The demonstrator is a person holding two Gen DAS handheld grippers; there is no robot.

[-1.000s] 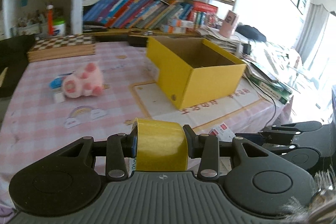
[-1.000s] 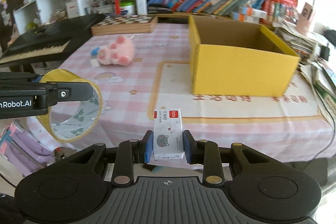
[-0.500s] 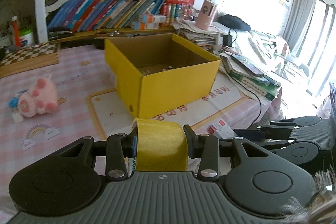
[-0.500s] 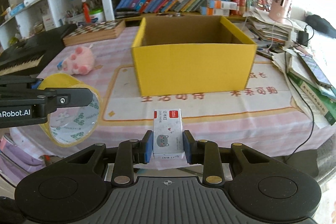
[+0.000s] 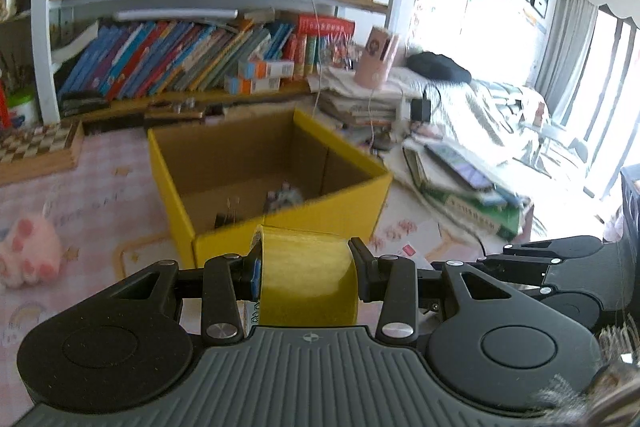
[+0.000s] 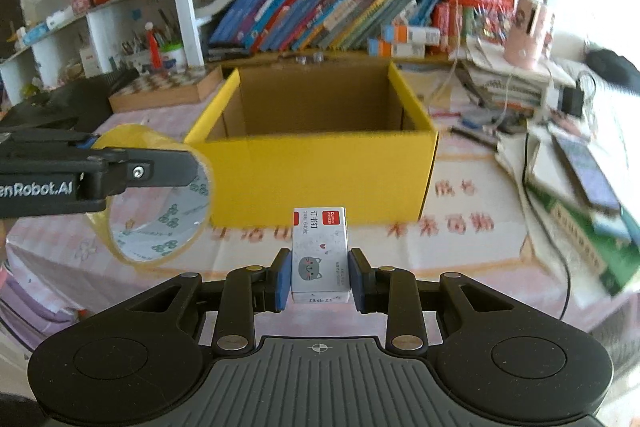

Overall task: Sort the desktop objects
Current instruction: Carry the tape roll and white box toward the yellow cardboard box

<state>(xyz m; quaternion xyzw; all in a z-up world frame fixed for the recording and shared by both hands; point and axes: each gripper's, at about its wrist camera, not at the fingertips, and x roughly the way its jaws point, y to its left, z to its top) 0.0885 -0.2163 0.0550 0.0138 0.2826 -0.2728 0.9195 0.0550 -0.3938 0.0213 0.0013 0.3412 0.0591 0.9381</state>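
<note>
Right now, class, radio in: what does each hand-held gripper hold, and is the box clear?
Left hand-held gripper shut on tape roll. Right hand-held gripper shut on staple box. Yellow box ahead, open, nothing blocking.

Home study or living room: crammed bookshelves at 12 o'clock, pink checked tablecloth, curtained windows at 2 o'clock.

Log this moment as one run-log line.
left gripper: shut on yellow tape roll | right gripper: shut on staple box | yellow box: open, ahead of both | phase: carrying
</note>
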